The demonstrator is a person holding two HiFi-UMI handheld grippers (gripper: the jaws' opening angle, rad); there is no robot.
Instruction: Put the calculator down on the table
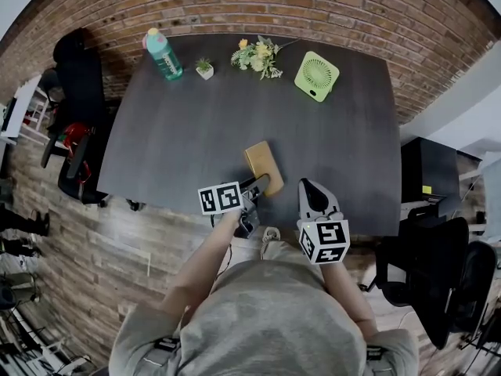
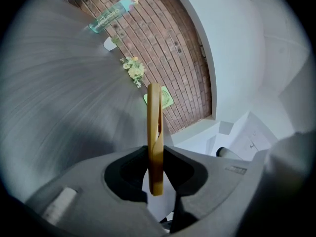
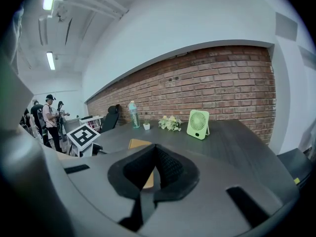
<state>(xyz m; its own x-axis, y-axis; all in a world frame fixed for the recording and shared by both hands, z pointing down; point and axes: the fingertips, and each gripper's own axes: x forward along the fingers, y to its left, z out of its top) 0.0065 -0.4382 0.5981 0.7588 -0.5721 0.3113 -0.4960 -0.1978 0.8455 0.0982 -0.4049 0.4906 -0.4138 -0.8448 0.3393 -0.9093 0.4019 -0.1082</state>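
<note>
The calculator (image 1: 264,168) is a flat tan slab over the near edge of the dark table (image 1: 180,131), its near end in my left gripper (image 1: 257,185). In the left gripper view it stands edge-on as a thin tan strip (image 2: 154,132), and my left gripper (image 2: 155,157) is shut on it, one jaw on each face. My right gripper (image 1: 311,193) hovers just right of the calculator, apart from it. In the right gripper view its jaws meet with nothing between them (image 3: 156,169), and the calculator (image 3: 138,143) shows to the left behind them.
Along the table's far edge stand a teal bottle (image 1: 163,54), a small potted plant (image 1: 204,68), a bunch of flowers (image 1: 257,56) and a green fan (image 1: 316,76). Black chairs stand at the left (image 1: 78,92) and right (image 1: 438,280). People (image 3: 49,117) stand far off to the left.
</note>
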